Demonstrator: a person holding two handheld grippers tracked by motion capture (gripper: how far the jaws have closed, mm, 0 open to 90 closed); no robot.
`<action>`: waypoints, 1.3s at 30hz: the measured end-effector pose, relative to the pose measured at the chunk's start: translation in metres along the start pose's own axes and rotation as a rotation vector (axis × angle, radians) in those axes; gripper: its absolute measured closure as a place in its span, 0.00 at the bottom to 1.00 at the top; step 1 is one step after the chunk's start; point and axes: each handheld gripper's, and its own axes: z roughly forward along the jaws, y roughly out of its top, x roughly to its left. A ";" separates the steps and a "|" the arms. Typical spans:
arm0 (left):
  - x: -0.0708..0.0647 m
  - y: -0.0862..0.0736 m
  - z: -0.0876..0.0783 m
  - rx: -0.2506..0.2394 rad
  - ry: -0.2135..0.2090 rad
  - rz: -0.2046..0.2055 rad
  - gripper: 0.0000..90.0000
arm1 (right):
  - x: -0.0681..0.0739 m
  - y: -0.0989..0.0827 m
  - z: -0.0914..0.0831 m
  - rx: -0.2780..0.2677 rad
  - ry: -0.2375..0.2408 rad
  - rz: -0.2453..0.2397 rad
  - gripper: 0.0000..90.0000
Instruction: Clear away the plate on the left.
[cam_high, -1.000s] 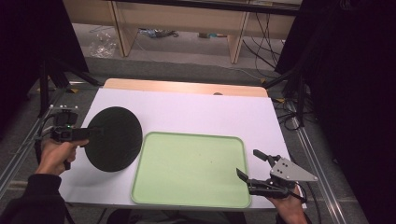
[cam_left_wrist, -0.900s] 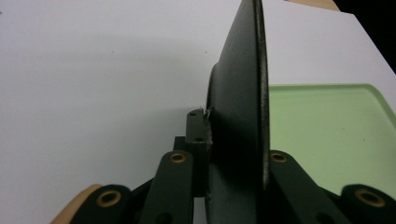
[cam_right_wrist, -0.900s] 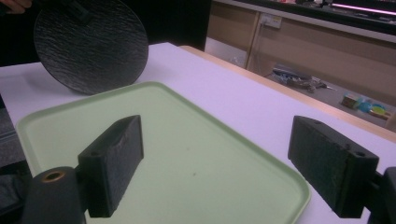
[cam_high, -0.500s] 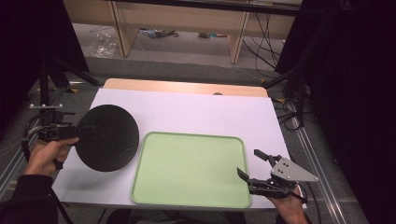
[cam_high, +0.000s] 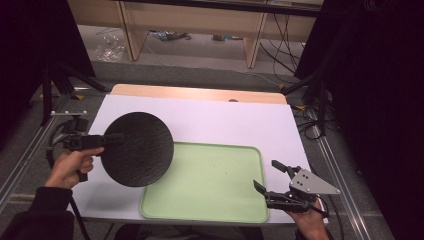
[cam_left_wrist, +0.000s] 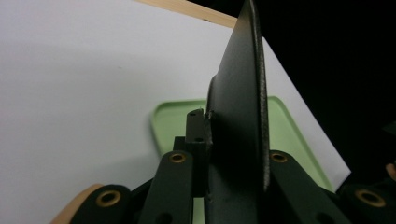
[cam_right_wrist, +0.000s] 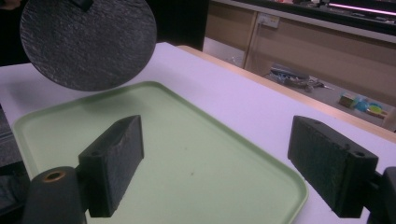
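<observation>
The left gripper (cam_high: 111, 139) was clamped on the rim of the black plate (cam_high: 137, 148), its jaws pressed to both faces of the disc — in the left gripper view the black plate (cam_left_wrist: 238, 116) stood edge-on between them, nearly vertical to that camera. From the high view the plate hung off the end of that gripper, lifted clear of the white table top (cam_high: 215, 122), with its far edge overlapping the near corner of the green tray (cam_high: 210, 185). The tray lay beyond and below the plate as that gripper looked at it, bare apart from a few small specks.

The right gripper (cam_high: 267, 177) had its jaws wide apart and held nothing; the tray's edge lay directly under and ahead of it. In the right gripper view the two pads framed the tray (cam_right_wrist: 154, 154), and the plate (cam_right_wrist: 88, 42) hovered farther off, up and across from those jaws.

The step in hand looked like carrying the plate over to the tray. The next move would probably call for swinging the plate farther forward of the left gripper until it sat over the tray's middle, levelling it, lowering it flat and only then parting the jaws — a tilted release could let the rim strike the tray's raised lip
</observation>
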 end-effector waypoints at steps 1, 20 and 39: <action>-0.008 -0.002 0.011 0.024 -0.038 -0.015 0.88 | 0.000 0.000 0.000 0.003 -0.002 0.001 0.21; -0.072 -0.015 0.086 0.164 -0.210 0.001 0.88 | 0.000 -0.001 0.000 0.005 -0.005 0.006 0.21; -0.075 -0.042 0.151 0.324 -0.173 -0.002 0.88 | 0.000 -0.001 0.001 0.003 -0.002 0.003 0.21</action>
